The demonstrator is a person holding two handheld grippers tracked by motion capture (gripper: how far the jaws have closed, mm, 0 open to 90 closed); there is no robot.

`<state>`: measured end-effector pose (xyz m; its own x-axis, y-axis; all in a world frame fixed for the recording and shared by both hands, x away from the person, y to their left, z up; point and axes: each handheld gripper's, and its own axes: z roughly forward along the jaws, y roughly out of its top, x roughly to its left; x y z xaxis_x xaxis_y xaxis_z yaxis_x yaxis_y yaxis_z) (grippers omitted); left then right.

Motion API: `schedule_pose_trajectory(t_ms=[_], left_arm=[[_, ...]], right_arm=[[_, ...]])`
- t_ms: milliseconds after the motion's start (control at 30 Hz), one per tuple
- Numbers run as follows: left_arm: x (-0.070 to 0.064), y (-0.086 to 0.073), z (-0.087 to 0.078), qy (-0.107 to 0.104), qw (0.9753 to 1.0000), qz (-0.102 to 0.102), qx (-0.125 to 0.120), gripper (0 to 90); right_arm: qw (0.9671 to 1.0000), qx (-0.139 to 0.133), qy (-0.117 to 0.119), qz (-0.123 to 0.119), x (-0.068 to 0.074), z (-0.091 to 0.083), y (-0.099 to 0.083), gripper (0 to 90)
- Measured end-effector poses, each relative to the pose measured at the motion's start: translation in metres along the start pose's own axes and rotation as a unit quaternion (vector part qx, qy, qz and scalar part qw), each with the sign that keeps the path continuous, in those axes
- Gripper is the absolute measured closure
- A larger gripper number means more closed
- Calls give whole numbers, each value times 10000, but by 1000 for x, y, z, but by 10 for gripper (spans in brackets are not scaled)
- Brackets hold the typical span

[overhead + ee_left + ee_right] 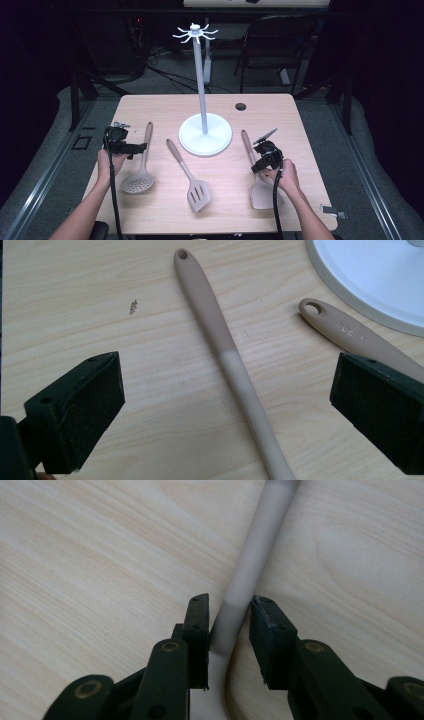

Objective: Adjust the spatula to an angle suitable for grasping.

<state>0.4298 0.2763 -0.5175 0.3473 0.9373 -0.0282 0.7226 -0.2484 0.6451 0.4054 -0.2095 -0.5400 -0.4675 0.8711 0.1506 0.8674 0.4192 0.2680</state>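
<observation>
Three beige utensils lie on the wooden table (165,107) in front of a white hook stand (205,135). My left gripper (137,148) hovers over the skimmer (140,175); in the left gripper view it (225,405) is wide open, one jaw on either side of the skimmer's handle (220,335) and well clear of it. The slotted spatula (192,185) lies in the middle, its handle end (350,335) near the stand's base (370,275). My right gripper (257,162) (229,615) is shut on the handle (255,545) of the solid spatula (262,192), which lies flat.
The stand's tall pole carries a ring of hooks (195,32) high above the table. A round cable hole (240,106) sits at the back right. A small metal clip (334,212) rests at the front right edge. A chair (275,45) stands behind the table.
</observation>
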Motion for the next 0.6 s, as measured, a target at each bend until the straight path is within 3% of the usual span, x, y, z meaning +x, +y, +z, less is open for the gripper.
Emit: schedule_pose_trajectory(t_ms=[200,233,333,467,600], left_arm=[[-1,0,1,18,10000,-19,-2,10],[-1,0,1,0,10000,-7,20,10],[-3,1,2,0,10000,28,32,11],[-4,0,2,6,10000,24,35,11],[-4,0,3,-3,10000,30,54,11]], right_arm=[[9999,52,112,56,0,-1,-2,691],[9996,-102,161,189,0,1,-3,678],[9994,-75,257,217,-1,3,-1,683],[9997,-36,83,231,-1,6,4,715],[9991,-161,80,386,1,10,4,726]])
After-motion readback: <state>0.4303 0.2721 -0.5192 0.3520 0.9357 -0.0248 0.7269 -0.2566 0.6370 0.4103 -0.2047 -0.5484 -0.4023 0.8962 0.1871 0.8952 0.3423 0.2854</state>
